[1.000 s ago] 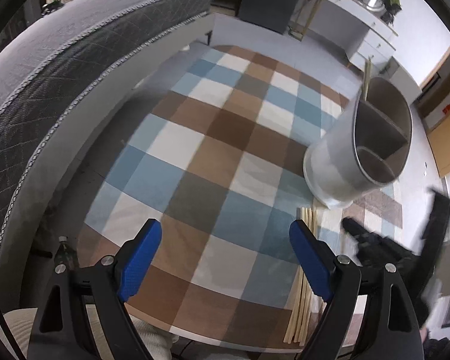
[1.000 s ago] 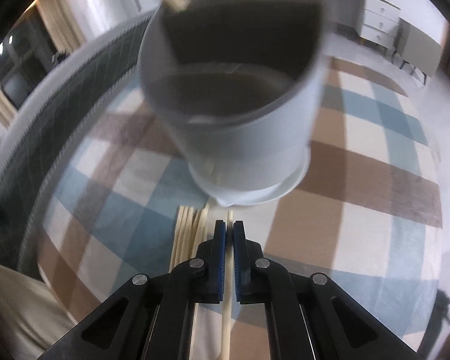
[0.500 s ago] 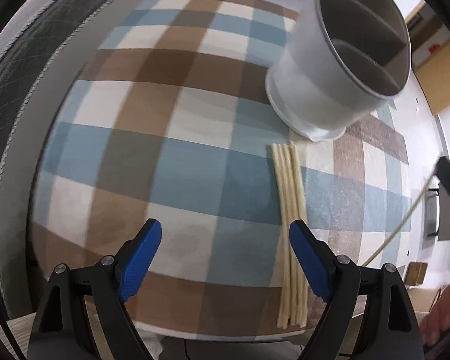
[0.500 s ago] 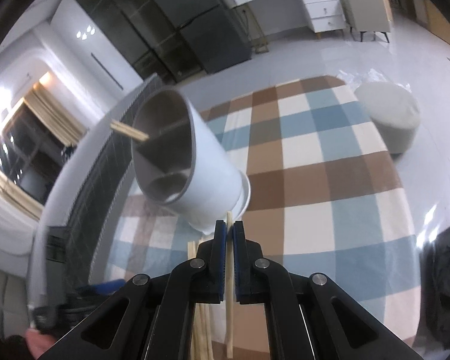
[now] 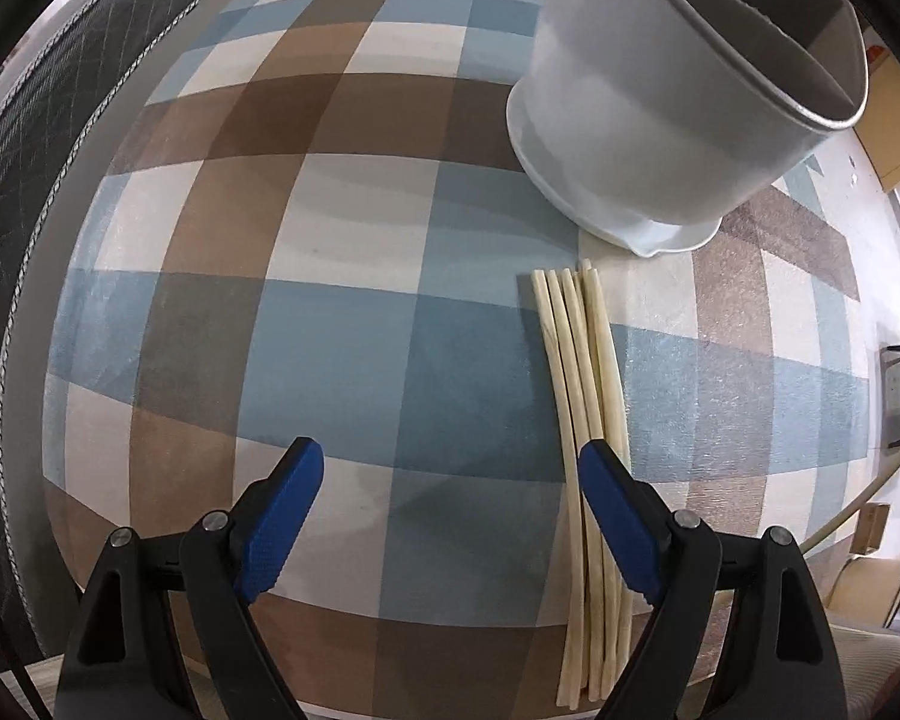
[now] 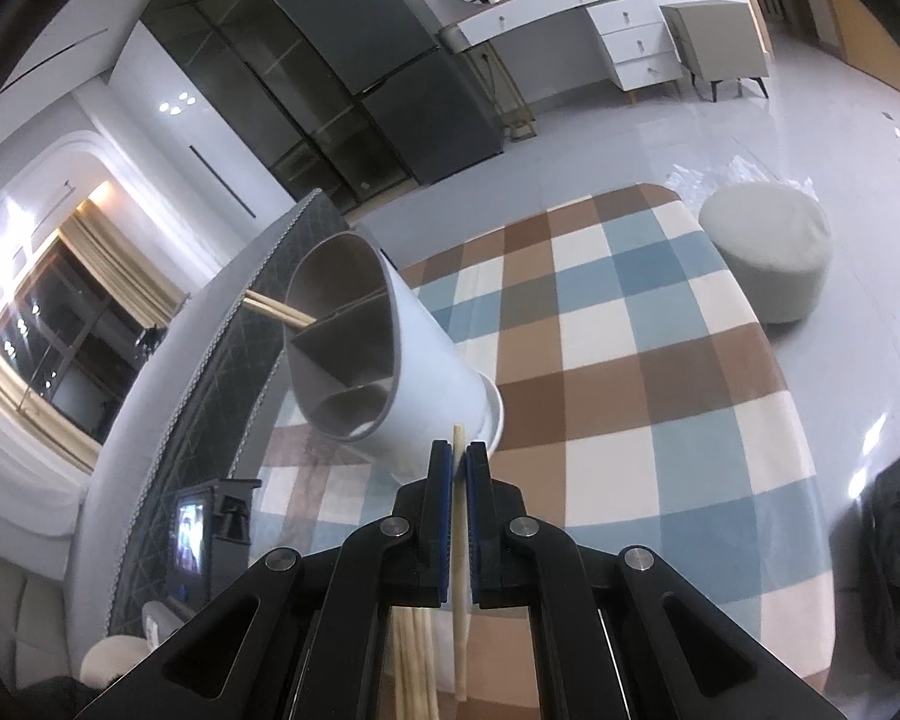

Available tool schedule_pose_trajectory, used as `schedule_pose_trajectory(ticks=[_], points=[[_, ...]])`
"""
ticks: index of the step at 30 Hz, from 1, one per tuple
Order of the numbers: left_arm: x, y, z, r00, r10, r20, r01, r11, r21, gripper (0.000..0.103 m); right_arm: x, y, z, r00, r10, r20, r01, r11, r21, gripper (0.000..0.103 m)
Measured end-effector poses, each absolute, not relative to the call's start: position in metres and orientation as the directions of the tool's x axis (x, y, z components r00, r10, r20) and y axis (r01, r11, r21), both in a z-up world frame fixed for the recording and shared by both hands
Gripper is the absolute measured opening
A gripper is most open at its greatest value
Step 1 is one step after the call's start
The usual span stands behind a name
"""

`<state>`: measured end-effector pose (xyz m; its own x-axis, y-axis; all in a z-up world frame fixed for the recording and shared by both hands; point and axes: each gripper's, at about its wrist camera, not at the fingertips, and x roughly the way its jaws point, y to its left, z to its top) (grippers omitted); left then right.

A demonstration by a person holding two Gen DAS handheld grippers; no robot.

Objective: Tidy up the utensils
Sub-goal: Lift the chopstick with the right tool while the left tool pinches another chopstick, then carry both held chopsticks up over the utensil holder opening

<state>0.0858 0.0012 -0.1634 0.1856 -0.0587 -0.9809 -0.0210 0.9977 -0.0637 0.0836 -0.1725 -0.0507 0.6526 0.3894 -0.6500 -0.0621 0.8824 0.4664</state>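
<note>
Several pale chopsticks [image 5: 588,438] lie side by side on the checked tablecloth [image 5: 330,324], just below the white divided utensil holder [image 5: 660,120]. My left gripper [image 5: 450,516] is open and empty above the cloth, its right finger [image 5: 618,522] over the chopsticks' near part. My right gripper [image 6: 457,510] is shut on one chopstick [image 6: 460,594], held above the table. The holder [image 6: 390,372] lies ahead of it with one chopstick [image 6: 276,307] sticking out of a compartment. The loose bundle [image 6: 414,654] shows under the right gripper.
A grey quilted mattress edge [image 5: 12,180] runs along the table's left side. A round pale stool [image 6: 768,252] stands on the floor beyond the table's right side. Dark cabinets [image 6: 354,78] and a white dresser [image 6: 600,18] stand further back.
My right gripper has lifted higher with its chopstick, so the holder looks smaller and farther. My left gripper has moved in closer over the loose chopsticks.
</note>
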Motion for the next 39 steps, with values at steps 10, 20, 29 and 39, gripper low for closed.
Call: schedule_pose_trajectory(ticks=[10, 20, 29, 39], points=[[0.087, -0.005, -0.175, 0.162, -0.015, -0.987, -0.01, 1.0, -0.017, 0.084, 0.083, -0.169, -0.049, 0.662, 0.387, -0.642, -0.07, 0.885, 0.46, 0.004], [0.105, -0.019, -0.169, 0.219, -0.029, -0.975, 0.02, 0.999, -0.026, 0.059, 0.084, -0.169, -0.046, 0.666, 0.387, -0.637, -0.071, 0.884, 0.463, 0.004], [0.122, -0.036, -0.164, 0.238, -0.064, -0.969, 0.072, 0.996, -0.048, 0.002, 0.084, -0.167, -0.046, 0.667, 0.387, -0.637, -0.078, 0.887, 0.456, 0.004], [0.103, -0.014, -0.092, 0.463, -0.175, -0.869, 0.055, 0.984, -0.169, 0.002, 0.077, -0.15, -0.041, 0.688, 0.362, -0.629, -0.137, 0.916, 0.378, 0.004]])
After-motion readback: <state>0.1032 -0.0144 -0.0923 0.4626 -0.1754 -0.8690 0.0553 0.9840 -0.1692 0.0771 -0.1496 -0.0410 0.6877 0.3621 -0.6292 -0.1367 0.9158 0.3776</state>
